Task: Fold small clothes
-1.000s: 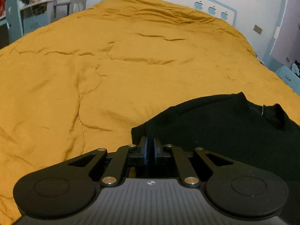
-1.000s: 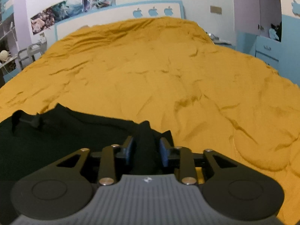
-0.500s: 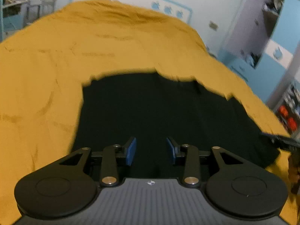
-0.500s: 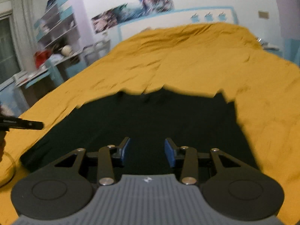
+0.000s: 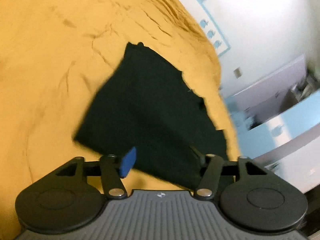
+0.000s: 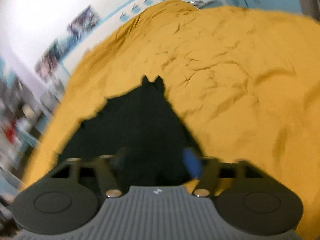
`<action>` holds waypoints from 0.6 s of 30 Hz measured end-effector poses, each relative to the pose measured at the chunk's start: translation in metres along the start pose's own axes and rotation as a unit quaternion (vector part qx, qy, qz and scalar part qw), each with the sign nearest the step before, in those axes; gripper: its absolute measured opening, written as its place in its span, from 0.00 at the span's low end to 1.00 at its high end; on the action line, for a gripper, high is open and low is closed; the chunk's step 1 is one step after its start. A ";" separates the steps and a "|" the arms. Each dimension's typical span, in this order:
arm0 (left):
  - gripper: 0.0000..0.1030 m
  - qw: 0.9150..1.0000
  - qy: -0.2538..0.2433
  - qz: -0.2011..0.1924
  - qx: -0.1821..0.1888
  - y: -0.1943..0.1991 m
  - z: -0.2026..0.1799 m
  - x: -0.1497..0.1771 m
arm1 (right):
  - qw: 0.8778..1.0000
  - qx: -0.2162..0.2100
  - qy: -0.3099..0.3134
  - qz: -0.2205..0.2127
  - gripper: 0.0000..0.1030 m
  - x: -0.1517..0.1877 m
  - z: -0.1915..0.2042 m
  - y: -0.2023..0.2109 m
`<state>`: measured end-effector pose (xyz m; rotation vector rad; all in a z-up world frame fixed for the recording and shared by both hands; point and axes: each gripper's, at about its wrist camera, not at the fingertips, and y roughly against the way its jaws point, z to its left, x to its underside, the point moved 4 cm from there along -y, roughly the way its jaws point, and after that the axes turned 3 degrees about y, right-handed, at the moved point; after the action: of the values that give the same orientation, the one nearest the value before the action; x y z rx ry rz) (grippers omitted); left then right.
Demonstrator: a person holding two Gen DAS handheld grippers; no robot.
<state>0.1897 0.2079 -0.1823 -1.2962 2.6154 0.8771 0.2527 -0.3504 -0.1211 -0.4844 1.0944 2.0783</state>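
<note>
A black garment (image 5: 148,108) lies flat on the mustard-yellow bed cover (image 5: 50,60); it also shows in the right wrist view (image 6: 132,124). My left gripper (image 5: 162,160) is open and empty, tilted, just above the garment's near edge. My right gripper (image 6: 158,164) is open and empty over the garment's near edge on the other side, also tilted. Both views are motion-blurred.
The yellow cover (image 6: 230,70) spreads all round the garment. A white wall with a blue-framed headboard panel (image 5: 216,30) stands behind the bed. Blue and white cabinets (image 5: 280,120) stand beside it on the right, cluttered shelves (image 6: 16,120) on the left.
A second ago both grippers were shut on the garment's corners. They opened and let go half a second ago, and now both have tilted and pulled back over its near edge.
</note>
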 end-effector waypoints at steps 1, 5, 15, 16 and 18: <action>0.71 1.000 0.015 0.001 -0.002 0.003 0.002 0.005 | 1.000 -0.016 -0.014 0.012 0.70 0.006 0.003 0.005; 0.71 0.999 0.046 -0.001 -0.029 -0.005 0.017 0.010 | 0.995 -0.018 -0.079 0.057 0.70 0.031 0.006 0.002; 0.71 0.993 0.105 -0.035 -0.044 -0.041 0.042 -0.010 | 0.981 -0.007 -0.194 0.006 0.69 0.040 -0.013 -0.029; 0.71 0.991 0.119 -0.041 -0.041 -0.045 0.044 -0.013 | 0.979 -0.008 -0.202 0.002 0.70 0.035 -0.016 -0.034; 0.71 0.988 0.138 -0.057 -0.039 -0.051 0.047 -0.018 | 0.977 -0.011 -0.211 -0.011 0.70 0.024 -0.021 -0.046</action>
<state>0.2325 0.2215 -0.2384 -1.6789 2.6950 0.8430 0.2716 -0.3400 -0.1729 -0.0542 0.8095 2.0500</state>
